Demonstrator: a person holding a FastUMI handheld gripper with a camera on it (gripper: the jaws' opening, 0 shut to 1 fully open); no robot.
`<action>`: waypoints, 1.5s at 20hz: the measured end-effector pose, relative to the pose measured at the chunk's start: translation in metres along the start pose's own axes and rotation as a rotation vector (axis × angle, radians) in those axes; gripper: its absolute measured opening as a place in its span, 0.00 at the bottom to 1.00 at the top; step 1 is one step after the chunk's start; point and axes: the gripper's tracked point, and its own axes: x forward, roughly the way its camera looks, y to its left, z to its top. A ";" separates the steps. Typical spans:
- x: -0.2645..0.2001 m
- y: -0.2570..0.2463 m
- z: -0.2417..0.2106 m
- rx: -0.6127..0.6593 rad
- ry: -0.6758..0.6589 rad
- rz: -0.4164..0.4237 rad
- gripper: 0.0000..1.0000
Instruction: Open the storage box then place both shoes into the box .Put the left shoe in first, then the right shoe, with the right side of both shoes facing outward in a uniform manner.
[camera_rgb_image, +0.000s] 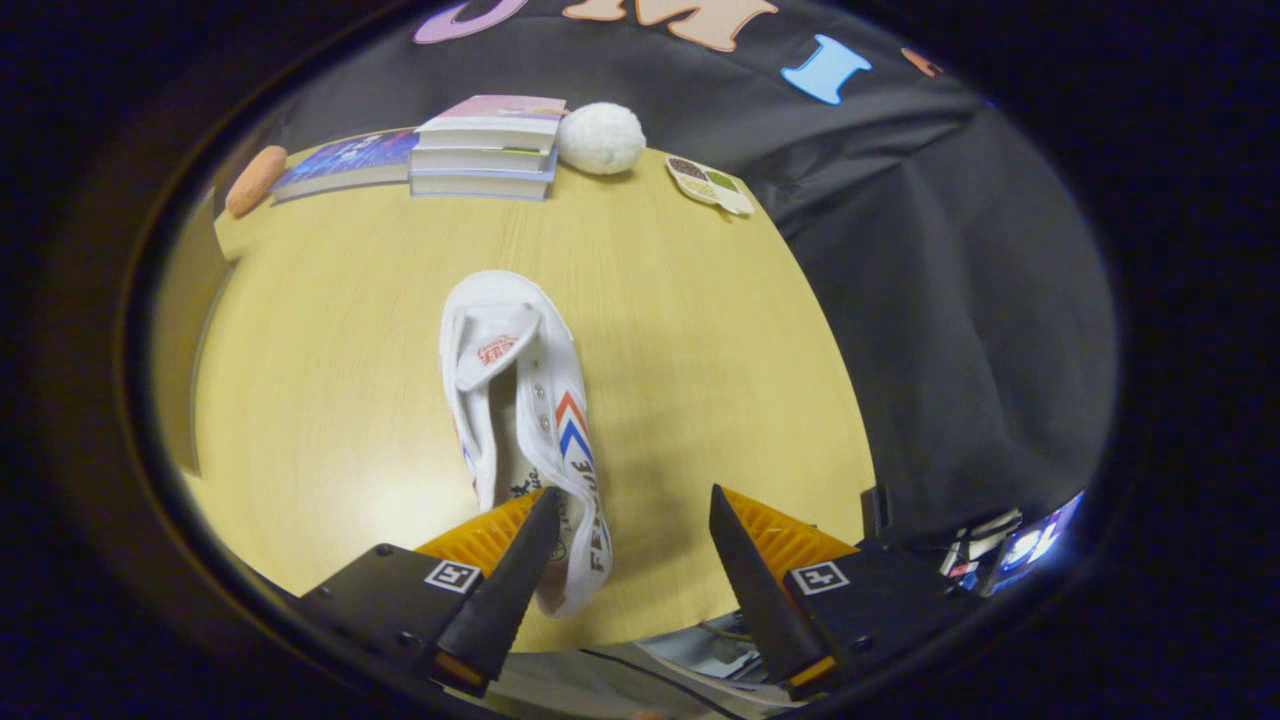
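my gripper (635, 505) hangs with its jaws apart, holding nothing. the shoe (520, 420) lies on the table (700, 330) with its near end just beside the left finger and partly between the two, its length running away from me. i judge the grasp needs a shift left so both fingers straddle the heel rim before closing. far off sit the books (485, 160), a white ball (600, 138) and a small tray (710, 186); i can't see the box from here.
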 end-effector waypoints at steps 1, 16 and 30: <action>0.006 0.005 0.000 -0.014 0.007 0.012 0.96; 0.051 0.006 0.039 -0.090 -0.161 0.009 0.77; 0.049 0.039 0.041 -0.099 -0.245 0.029 0.03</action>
